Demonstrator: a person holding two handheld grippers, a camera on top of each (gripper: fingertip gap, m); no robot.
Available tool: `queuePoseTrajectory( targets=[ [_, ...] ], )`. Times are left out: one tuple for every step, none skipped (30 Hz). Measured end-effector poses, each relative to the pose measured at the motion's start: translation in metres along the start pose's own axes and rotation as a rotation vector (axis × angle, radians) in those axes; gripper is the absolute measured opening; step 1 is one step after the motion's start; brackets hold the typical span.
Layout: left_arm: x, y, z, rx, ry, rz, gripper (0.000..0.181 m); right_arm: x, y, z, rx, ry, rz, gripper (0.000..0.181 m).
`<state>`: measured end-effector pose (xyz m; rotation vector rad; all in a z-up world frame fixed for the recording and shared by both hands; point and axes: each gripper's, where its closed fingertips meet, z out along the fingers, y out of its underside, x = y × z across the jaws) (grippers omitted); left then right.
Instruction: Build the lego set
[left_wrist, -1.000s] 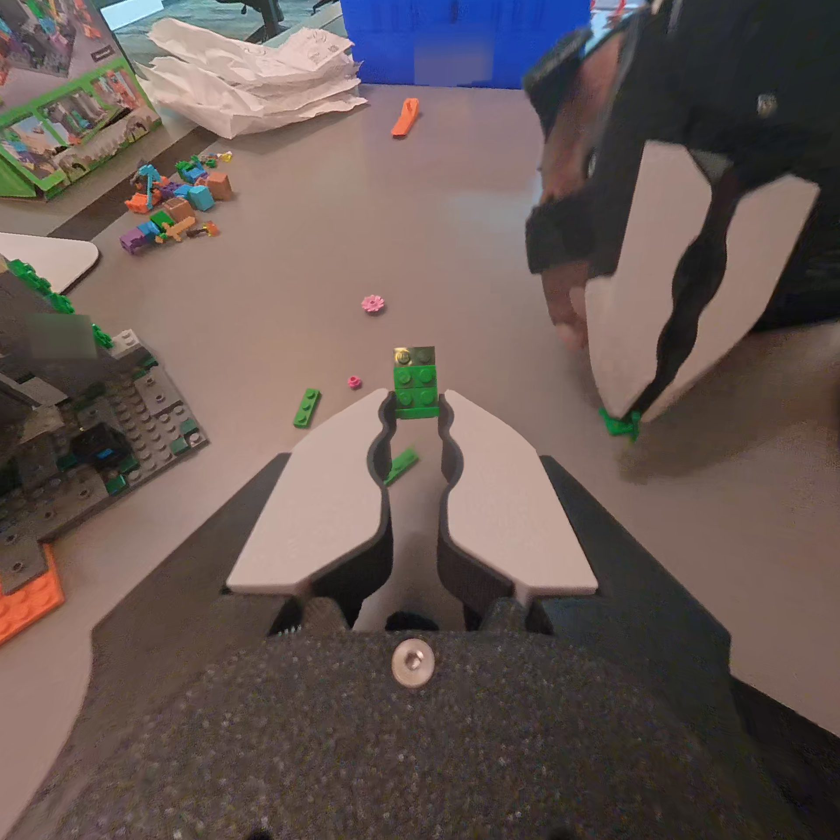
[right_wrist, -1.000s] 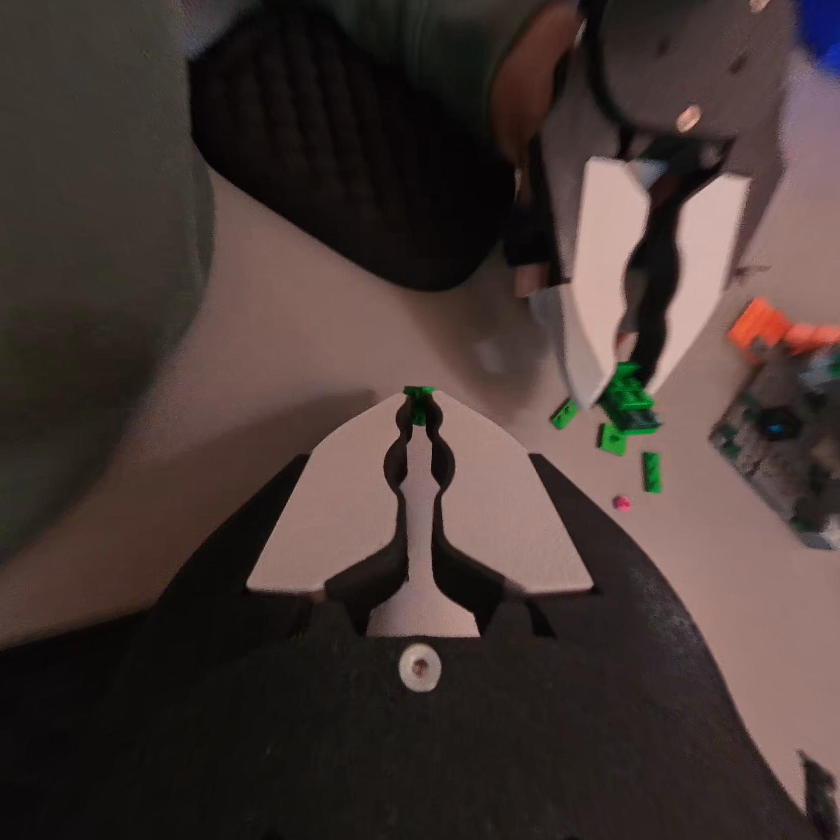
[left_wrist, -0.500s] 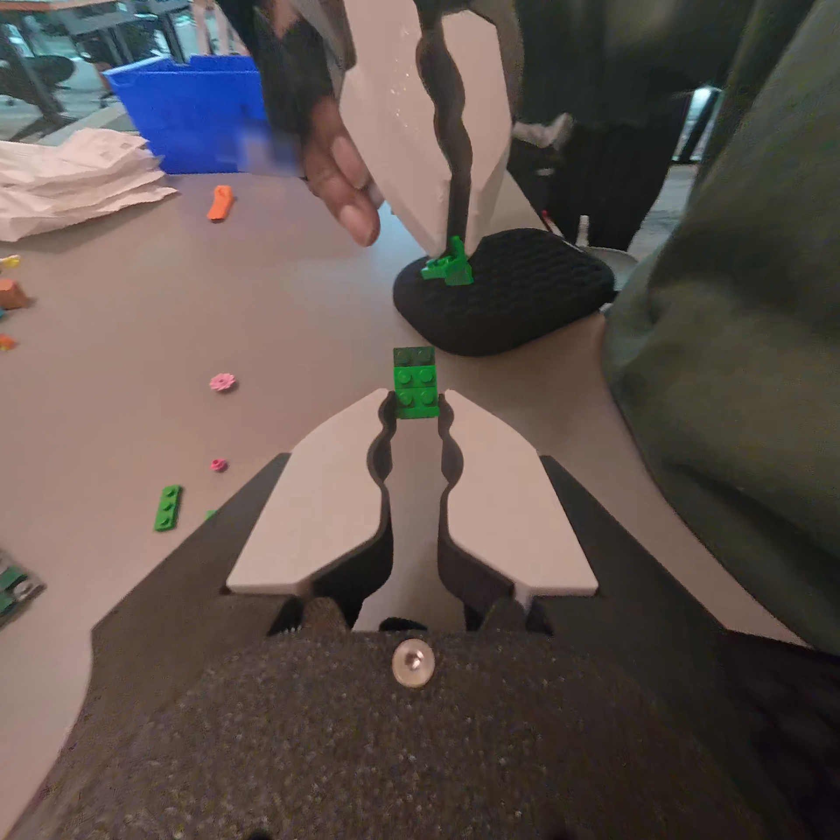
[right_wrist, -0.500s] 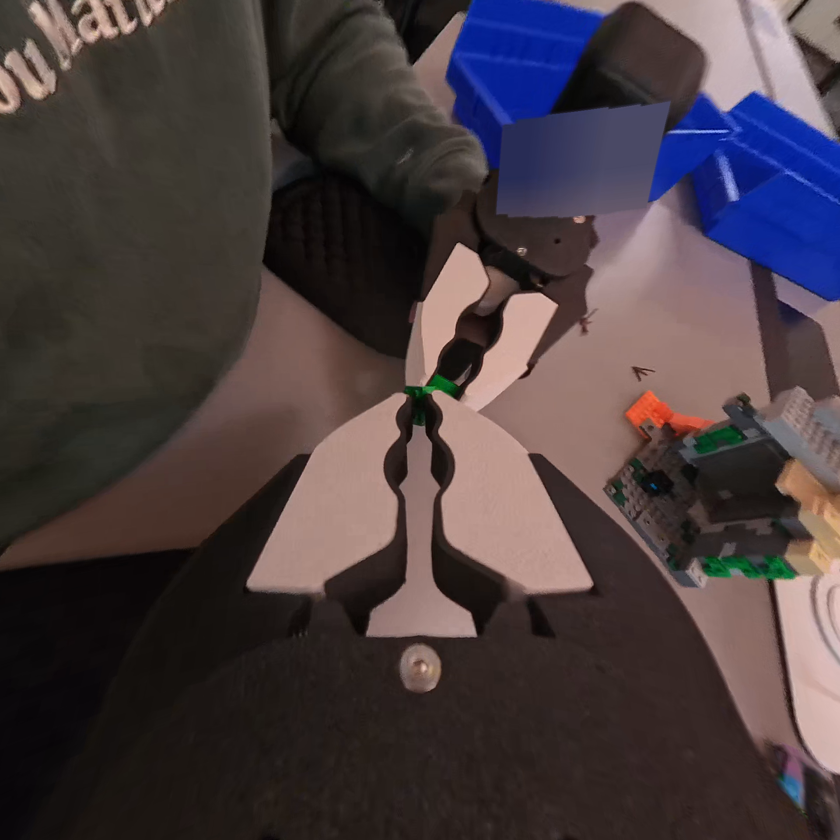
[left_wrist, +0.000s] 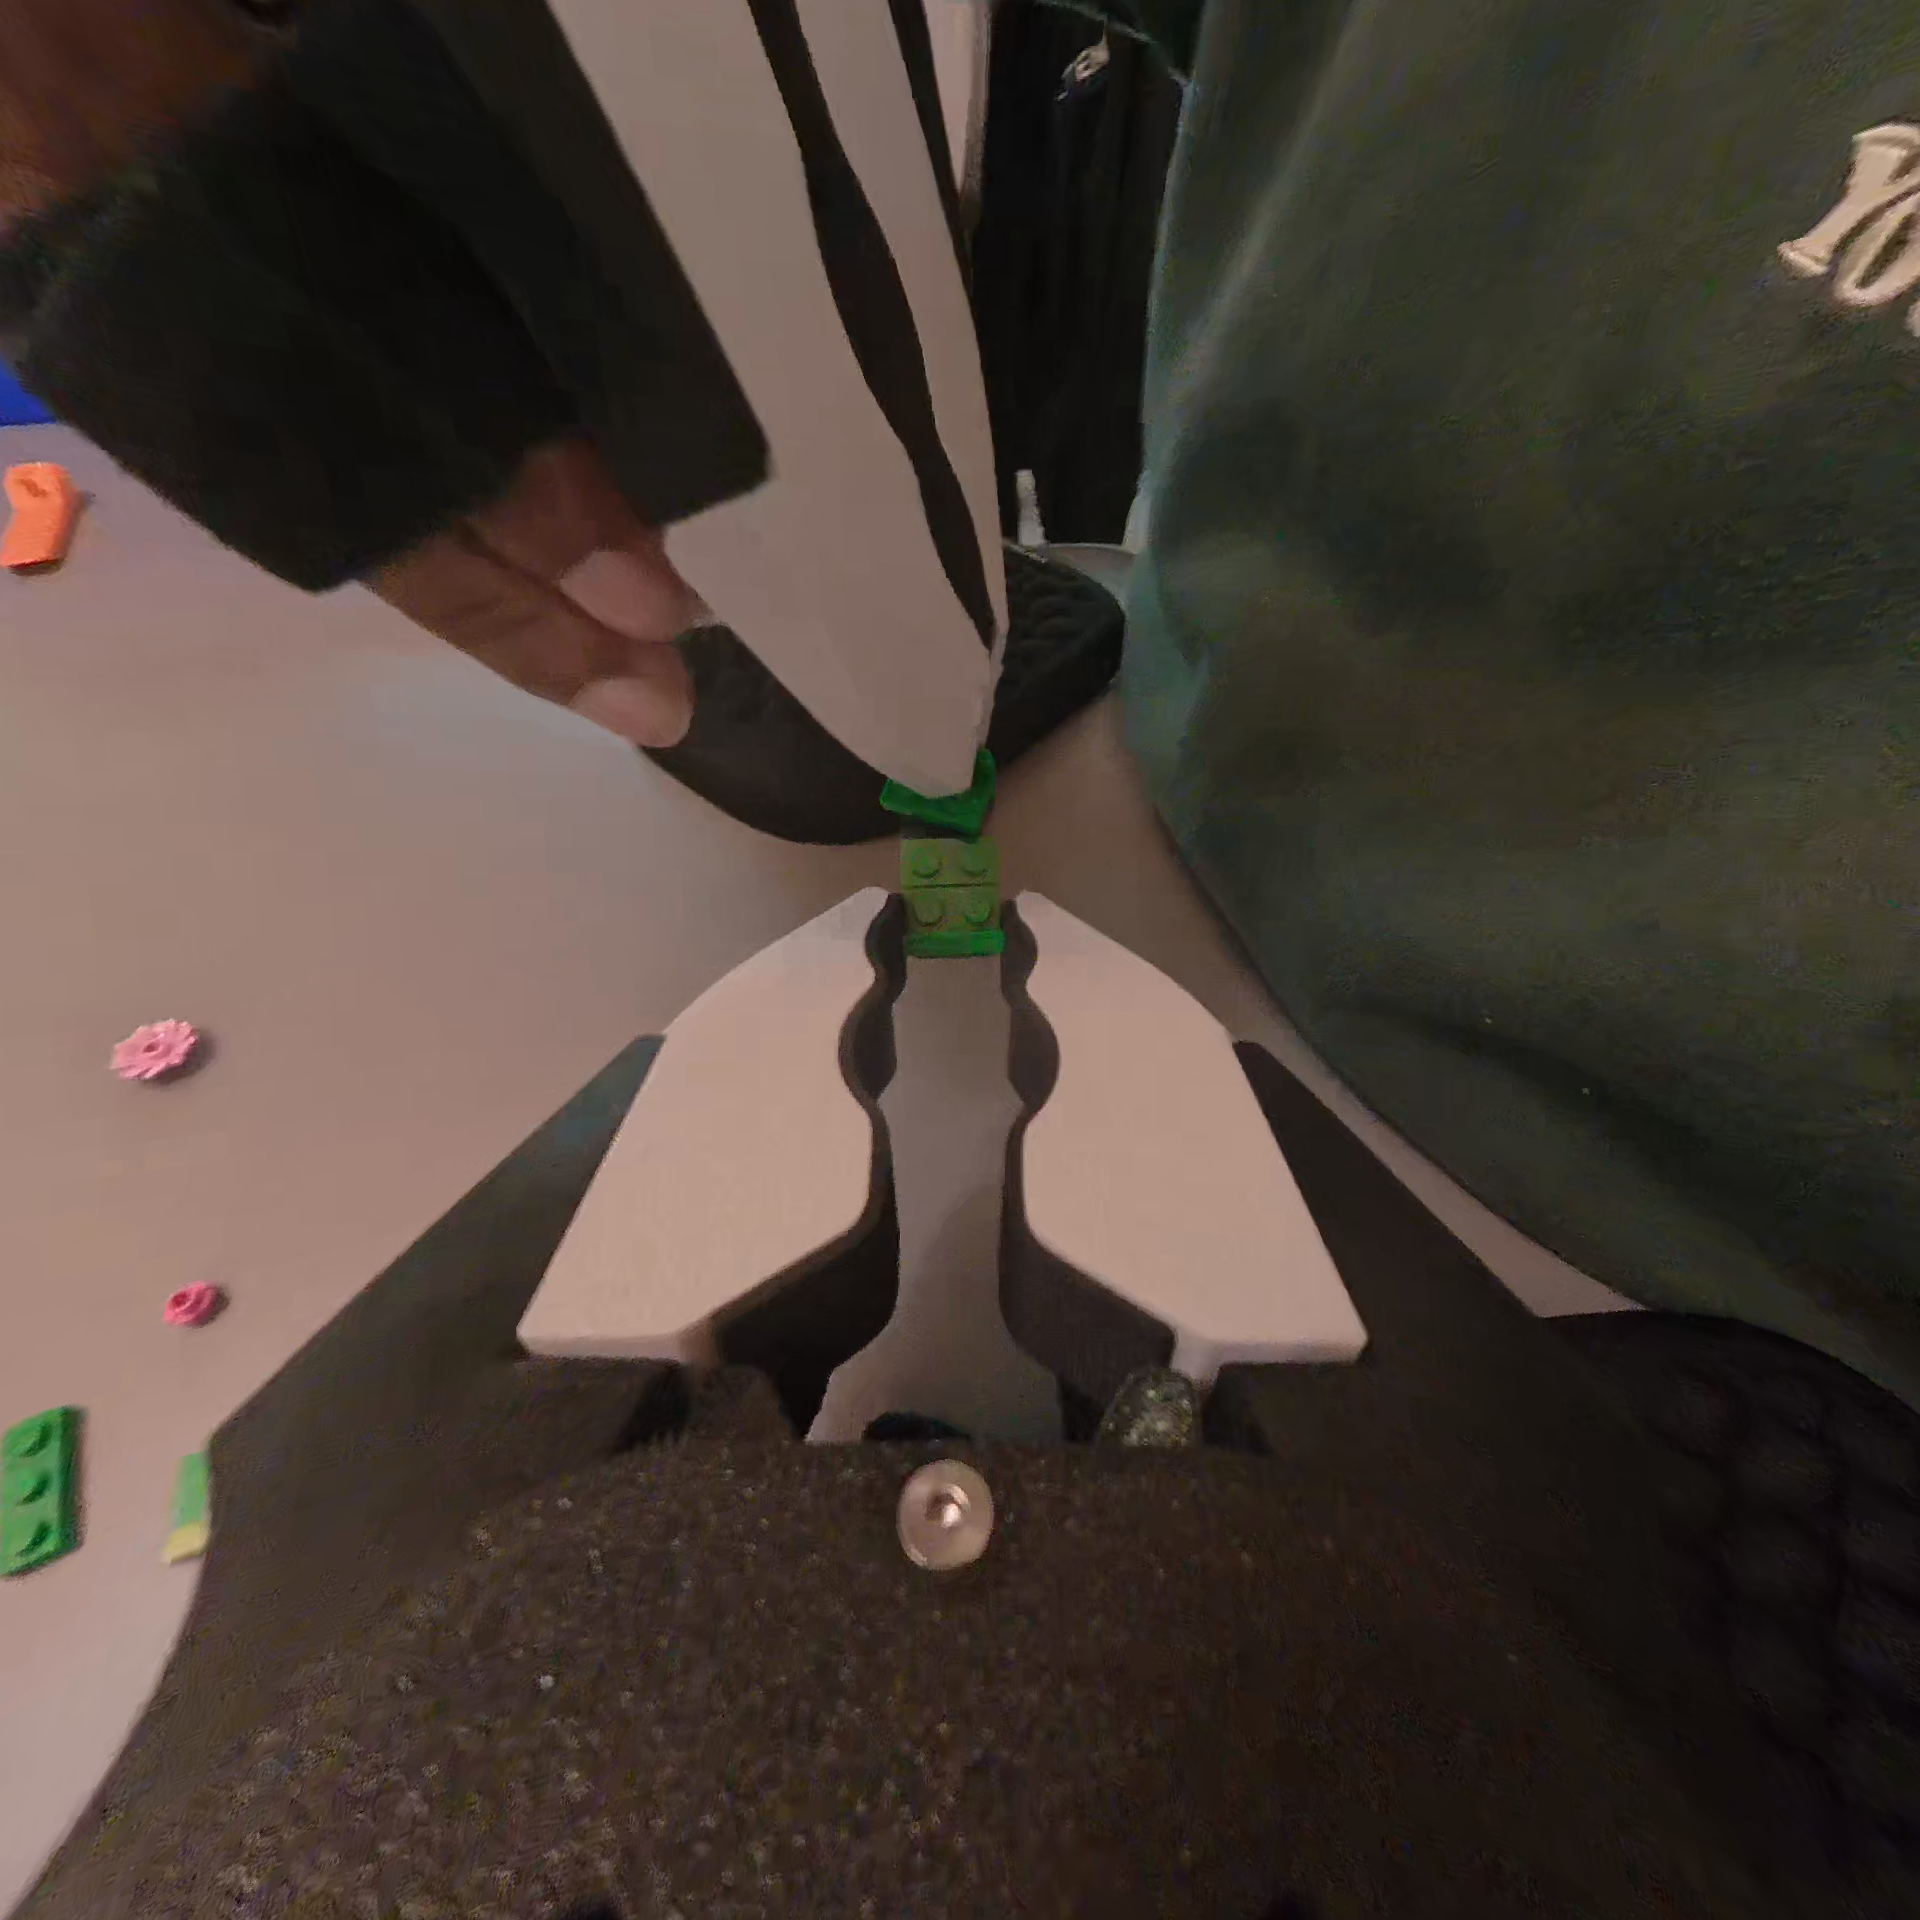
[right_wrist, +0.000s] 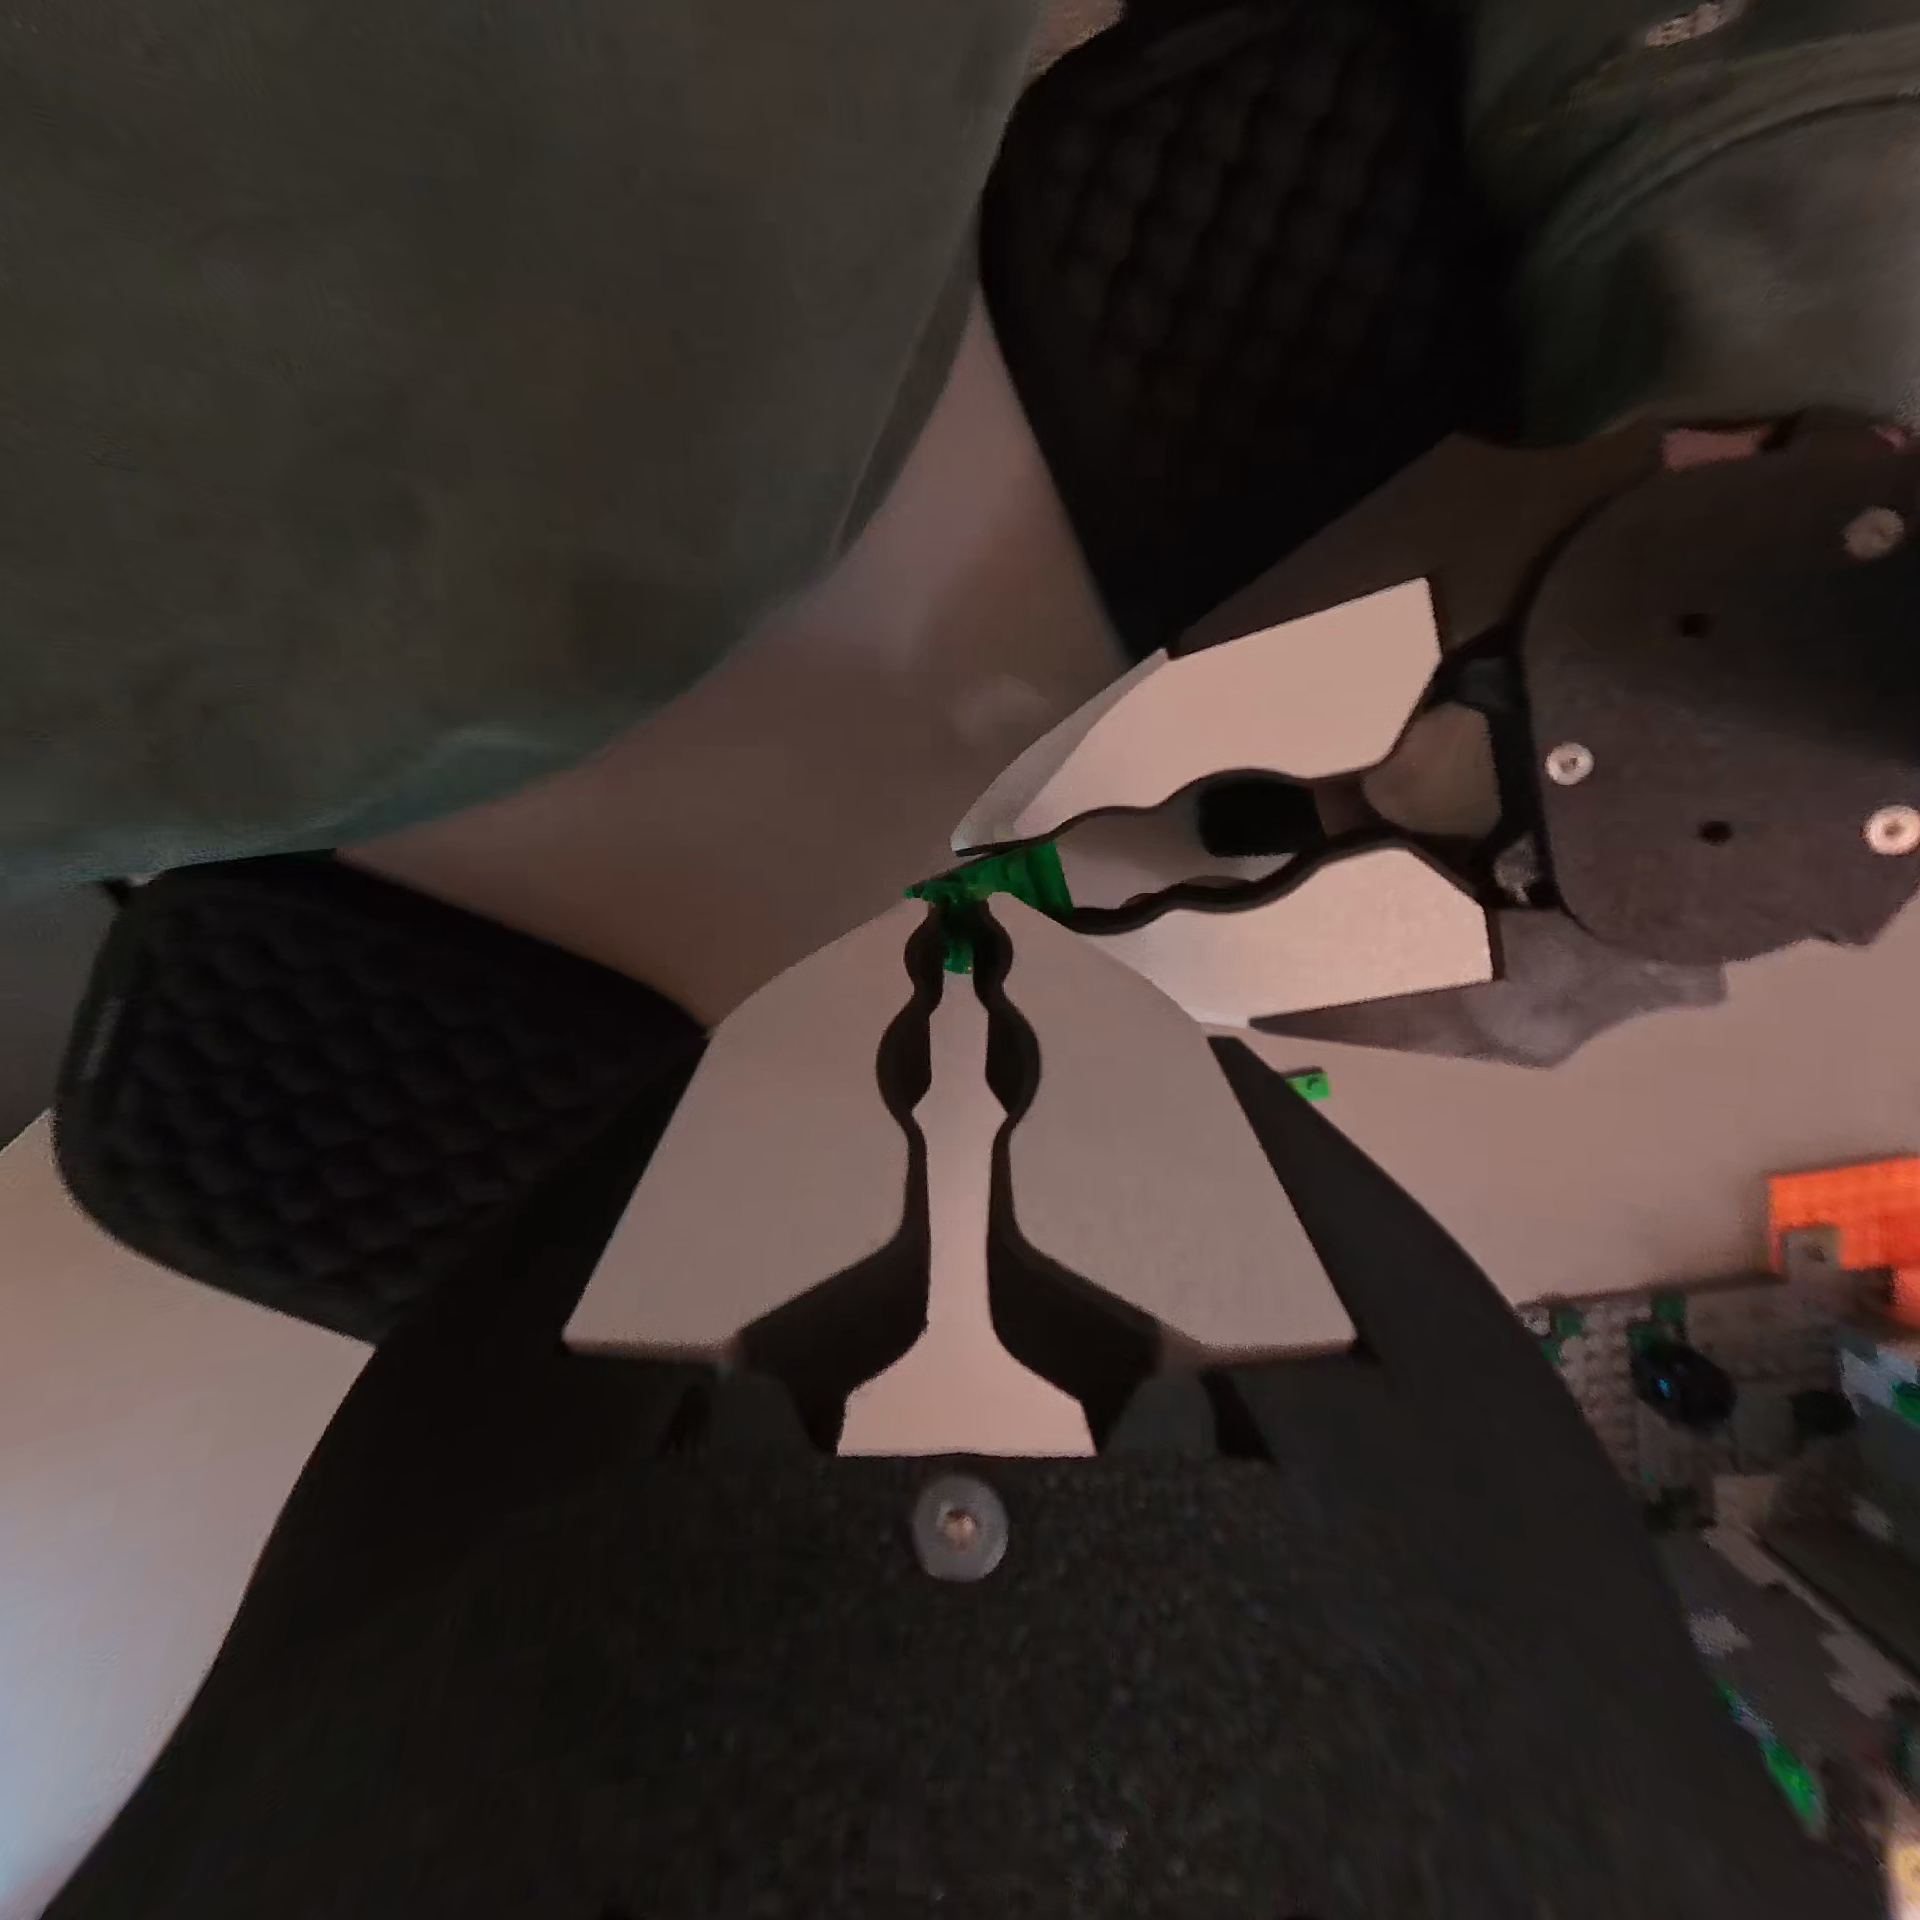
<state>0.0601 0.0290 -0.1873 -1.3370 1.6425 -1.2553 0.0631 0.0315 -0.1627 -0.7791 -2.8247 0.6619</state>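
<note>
Left wrist view: the left hand-held gripper (left_wrist: 952, 914) is clamped on a green plate stack (left_wrist: 951, 896) raised above the grey surface (left_wrist: 312, 831). The right hand-held gripper (left_wrist: 961, 779) descends from above, pinching a small green piece (left_wrist: 935, 802) that touches the stack's far end. Left of the stack lie a pink flower (left_wrist: 154, 1048) and a green three-stud plate (left_wrist: 38, 1489).

Right wrist view: the right hand-held gripper (right_wrist: 956, 930) is closed on the small green piece (right_wrist: 954, 940), meeting the green plate stack (right_wrist: 1013, 878) held by the left hand-held gripper (right_wrist: 1023, 868).

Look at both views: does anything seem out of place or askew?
Nothing is damaged or spilled. Loose pieces lie scattered on the table: a pink flower, a pink stud, a green plate. The right gripper holds its small green piece tilted against the left gripper's green brick.
</note>
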Motion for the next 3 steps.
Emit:
queuePoseTrajectory(
  targets=[
    [0.0025,-0.0003,0.0009,0.011,0.022,0.000,0.017,-0.0020,-0.0019,0.0010,-0.010,-0.035,-0.005,0.005],
    [0.0054,-0.0007,0.0018,0.018,0.044,0.004,0.017,-0.0040,-0.0039,0.0016,-0.018,-0.069,-0.009,0.005],
    [0.0080,-0.0013,0.0023,0.024,0.065,0.009,0.017,-0.0056,-0.0063,0.0017,-0.022,-0.099,-0.012,0.005]
  ],
)
